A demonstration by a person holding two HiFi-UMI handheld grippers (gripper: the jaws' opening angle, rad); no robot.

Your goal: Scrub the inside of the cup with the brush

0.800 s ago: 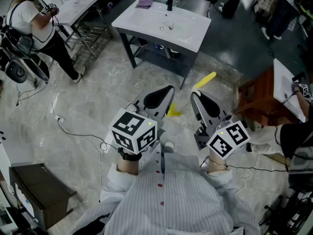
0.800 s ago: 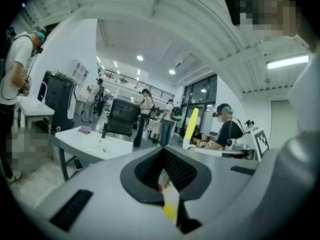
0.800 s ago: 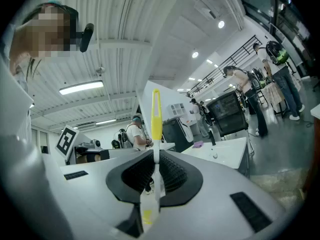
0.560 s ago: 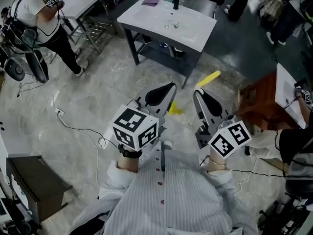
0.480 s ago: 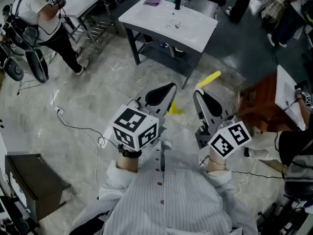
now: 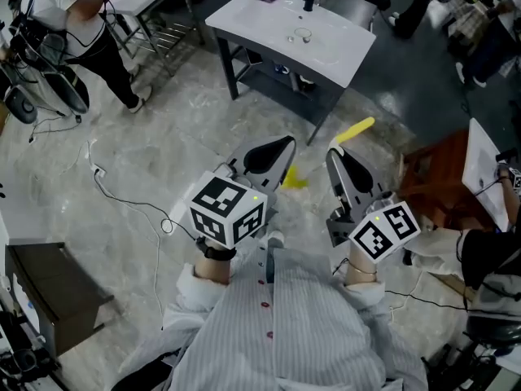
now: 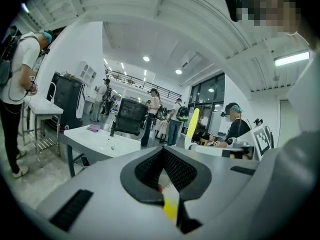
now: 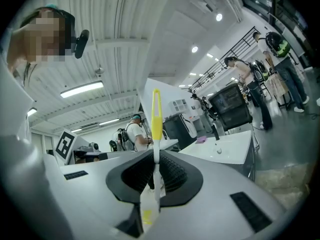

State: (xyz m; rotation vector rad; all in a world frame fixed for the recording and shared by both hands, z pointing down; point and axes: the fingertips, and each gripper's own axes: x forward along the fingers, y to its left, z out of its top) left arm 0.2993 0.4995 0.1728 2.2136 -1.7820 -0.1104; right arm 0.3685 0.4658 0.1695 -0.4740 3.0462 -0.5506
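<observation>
Approach seems the step in hand. Head view: the right gripper [image 6: 334,151] grasps the brush [image 6: 356,129], whose yellow handle juts beyond the jaws. The left gripper [image 6: 281,145] is clenched, and the cup [image 6: 303,33] stands on the white tabletop [image 6: 342,55], well ahead of both. Left gripper view: jaws pressed together, with an unidentifiable yellow bit [image 7: 170,204] low in their gap. Right gripper view alone shows the jaws biting the brush's thin stem. Next, likely: close in and release the left jaws around the cup.
</observation>
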